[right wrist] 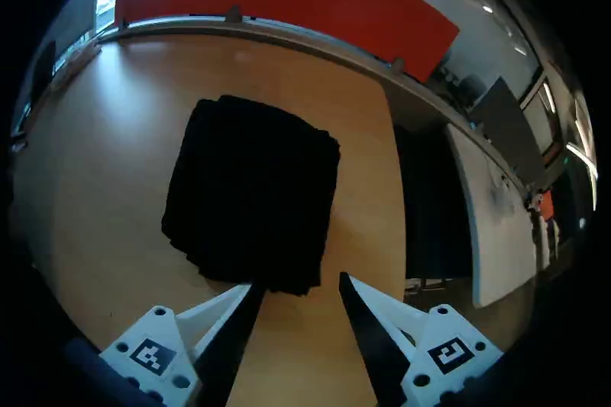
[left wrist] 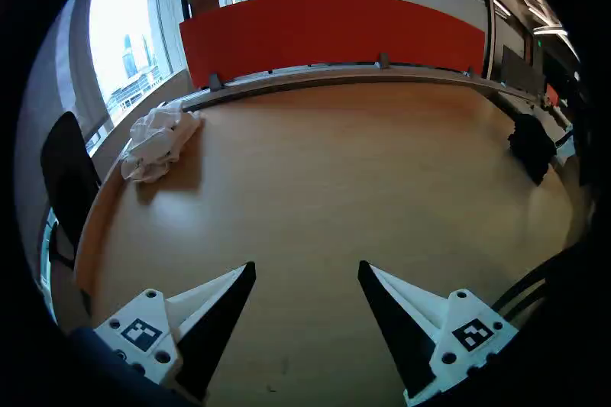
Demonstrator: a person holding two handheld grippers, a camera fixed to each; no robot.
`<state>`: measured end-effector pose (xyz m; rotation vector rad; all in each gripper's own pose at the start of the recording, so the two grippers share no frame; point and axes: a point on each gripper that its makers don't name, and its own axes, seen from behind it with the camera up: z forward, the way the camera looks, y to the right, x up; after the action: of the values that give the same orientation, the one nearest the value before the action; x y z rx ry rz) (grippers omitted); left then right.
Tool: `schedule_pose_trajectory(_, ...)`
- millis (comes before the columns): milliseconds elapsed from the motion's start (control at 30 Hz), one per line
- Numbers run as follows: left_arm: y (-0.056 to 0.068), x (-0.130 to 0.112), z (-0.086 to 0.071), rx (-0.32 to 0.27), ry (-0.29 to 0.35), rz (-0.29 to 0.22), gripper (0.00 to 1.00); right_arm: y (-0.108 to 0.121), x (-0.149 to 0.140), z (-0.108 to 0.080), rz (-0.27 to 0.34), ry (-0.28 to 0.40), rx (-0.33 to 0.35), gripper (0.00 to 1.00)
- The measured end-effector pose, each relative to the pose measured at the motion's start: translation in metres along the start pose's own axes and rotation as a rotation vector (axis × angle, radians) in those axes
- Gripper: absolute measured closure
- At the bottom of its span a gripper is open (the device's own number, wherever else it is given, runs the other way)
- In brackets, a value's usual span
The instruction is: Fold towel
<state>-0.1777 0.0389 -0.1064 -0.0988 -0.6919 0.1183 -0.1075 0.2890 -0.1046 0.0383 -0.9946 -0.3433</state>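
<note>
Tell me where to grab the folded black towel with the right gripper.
Take the near edge of the black towel, which lies straight ahead of the open right gripper. The towel lies flat in stacked layers on the wooden table. So probably come in low from this near side, turned so that one finger slides under the stack and one goes over it, clamping all layers together.

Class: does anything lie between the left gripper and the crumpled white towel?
Nothing visible does: only bare table separates the open left gripper from the white towel, which lies far off near the table's left edge.
</note>
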Motion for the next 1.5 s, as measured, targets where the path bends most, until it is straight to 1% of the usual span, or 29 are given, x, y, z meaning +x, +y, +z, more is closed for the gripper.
schedule_pose_trajectory(67,0.001,0.001,0.001,-0.002,0.001,0.000,0.00,0.003,0.000,-0.003,0.000,0.003,-0.009,0.19)
schedule_pose_trajectory(300,0.003,0.001,0.002,-0.007,0.001,-0.001,0.00,0.015,-0.001,-0.004,0.005,-0.006,-0.049,0.19)
schedule_pose_trajectory(800,0.002,0.000,0.002,-0.005,-0.001,0.001,0.00,0.032,-0.008,-0.004,0.026,-0.023,-0.091,0.19)
schedule_pose_trajectory(1500,0.005,0.002,0.004,-0.007,0.001,0.000,0.00,0.045,-0.014,-0.010,0.021,-0.041,-0.116,0.19)
